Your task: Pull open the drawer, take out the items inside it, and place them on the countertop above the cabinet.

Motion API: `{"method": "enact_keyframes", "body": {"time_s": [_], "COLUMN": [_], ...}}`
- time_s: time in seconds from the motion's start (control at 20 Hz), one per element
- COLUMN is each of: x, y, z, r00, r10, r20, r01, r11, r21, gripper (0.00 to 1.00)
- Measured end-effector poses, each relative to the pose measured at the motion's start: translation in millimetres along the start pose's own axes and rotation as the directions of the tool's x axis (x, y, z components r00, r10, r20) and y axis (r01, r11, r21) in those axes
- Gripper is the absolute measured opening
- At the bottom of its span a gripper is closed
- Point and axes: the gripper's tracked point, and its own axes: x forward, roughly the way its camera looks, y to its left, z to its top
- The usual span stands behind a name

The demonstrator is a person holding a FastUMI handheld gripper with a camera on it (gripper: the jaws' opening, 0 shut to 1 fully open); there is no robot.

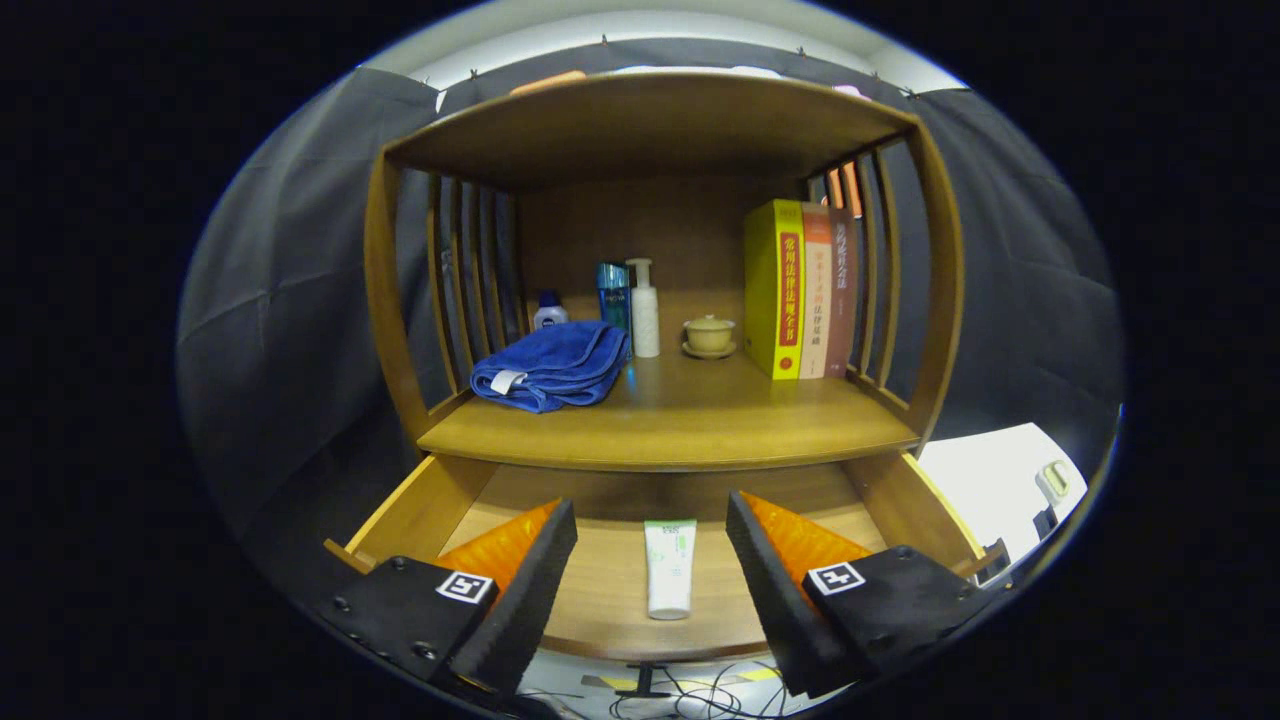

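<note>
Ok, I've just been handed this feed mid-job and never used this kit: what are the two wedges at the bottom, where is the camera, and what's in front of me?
The camera rides on a hand-held gripper that a person carries, and it looks forward along its two fingers; those are the wedges. They stand apart, open, holding nothing. Below and between them the drawer is pulled open, and a white tube lies flat on its floor, between the fingers and touching neither. Above the drawer is the countertop. On it sit a folded blue towel, three bottles behind the towel, a small lidded cup and three upright books on the right.
</note>
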Motion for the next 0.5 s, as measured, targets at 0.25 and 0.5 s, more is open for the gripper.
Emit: {"method": "enact_keyframes", "body": {"time_s": [0.25, 0.5], "x": [50.5, 77.5], "y": [-6.7, -11.0], "z": [-29.2, -73.6], "r00": [0.974, 0.877], "r10": [-0.004, 0.004], "r20": [-0.226, -0.481], "r01": [0.01, 0.024], "r11": [1.0, 0.998], "r21": [0.024, 0.051], "gripper": [0.99, 0.98]}}
